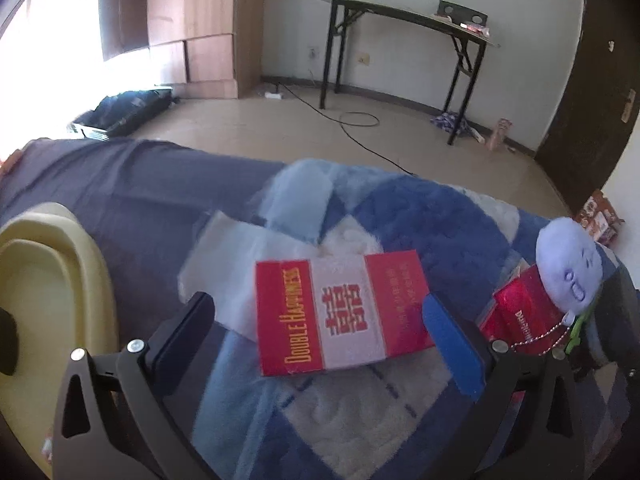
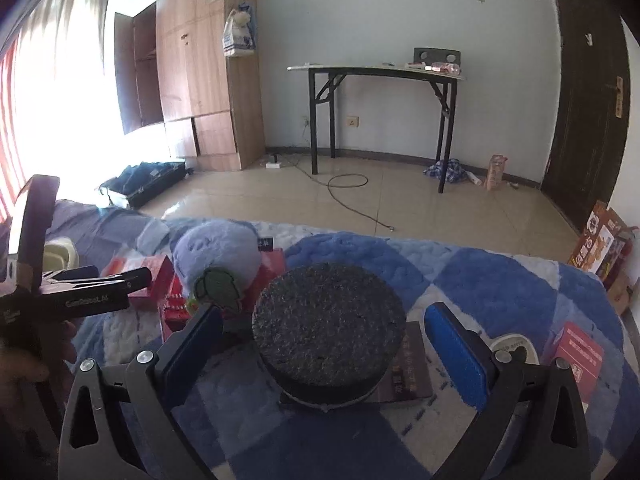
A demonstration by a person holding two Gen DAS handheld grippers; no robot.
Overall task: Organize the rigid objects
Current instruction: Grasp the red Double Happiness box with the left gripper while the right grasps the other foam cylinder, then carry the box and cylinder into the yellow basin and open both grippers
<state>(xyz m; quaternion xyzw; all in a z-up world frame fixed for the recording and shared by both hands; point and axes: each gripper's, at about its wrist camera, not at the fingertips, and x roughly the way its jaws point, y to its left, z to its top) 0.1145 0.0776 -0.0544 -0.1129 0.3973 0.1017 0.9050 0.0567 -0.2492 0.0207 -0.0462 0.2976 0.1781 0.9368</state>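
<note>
left tool (image 1: 332, 344) gapes wide around, apparently not touching, the red double happiness box (image 1: 340, 312).

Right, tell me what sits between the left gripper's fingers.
The red and white cigarette box lies on the blue blanket between the open left gripper, as the left wrist view shows.

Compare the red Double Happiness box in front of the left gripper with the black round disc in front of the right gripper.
The red box is flat and rectangular, with a white band and printed lettering; the black disc is round, thick, rough and unmarked. The box lies partly on a white tissue pack; the disc sits on a dark booklet. Both rest on the blue checked blanket, each between open jaws, ungripped.
</note>
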